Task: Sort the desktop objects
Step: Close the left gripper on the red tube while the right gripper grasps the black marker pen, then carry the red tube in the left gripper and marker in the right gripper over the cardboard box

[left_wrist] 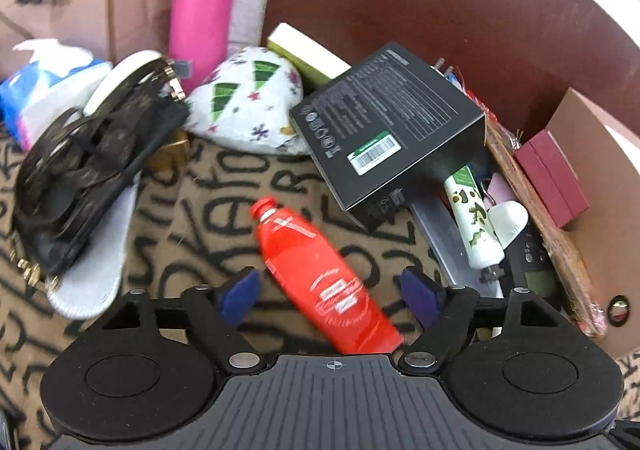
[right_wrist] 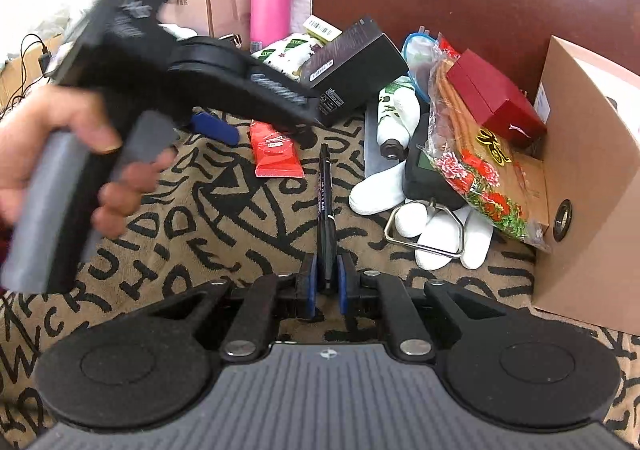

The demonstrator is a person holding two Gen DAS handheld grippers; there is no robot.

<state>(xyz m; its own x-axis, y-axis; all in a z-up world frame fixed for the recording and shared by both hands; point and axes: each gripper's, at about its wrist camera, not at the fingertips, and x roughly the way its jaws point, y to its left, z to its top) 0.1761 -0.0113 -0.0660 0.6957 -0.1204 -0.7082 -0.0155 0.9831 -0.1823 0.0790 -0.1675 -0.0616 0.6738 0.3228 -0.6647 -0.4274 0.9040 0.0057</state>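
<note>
A red tube (left_wrist: 320, 278) lies on the patterned cloth (left_wrist: 208, 217), its cap pointing away. My left gripper (left_wrist: 332, 294) is open, its blue pads on either side of the tube's lower half, apart from it. The tube also shows in the right wrist view (right_wrist: 276, 149), partly under the left gripper's body (right_wrist: 224, 81). My right gripper (right_wrist: 327, 282) is shut on a black pen (right_wrist: 325, 201) that points forward over the cloth.
A black box (left_wrist: 392, 125), a white-green tube (left_wrist: 476, 226), a heart cushion (left_wrist: 248, 101), a pink flask (left_wrist: 204, 5), a dark bag (left_wrist: 92, 165). A cardboard box (right_wrist: 580, 185) at right holds a red box (right_wrist: 496, 101) and a flowered packet (right_wrist: 476, 169). White slippers (right_wrist: 440, 226) lie beside it.
</note>
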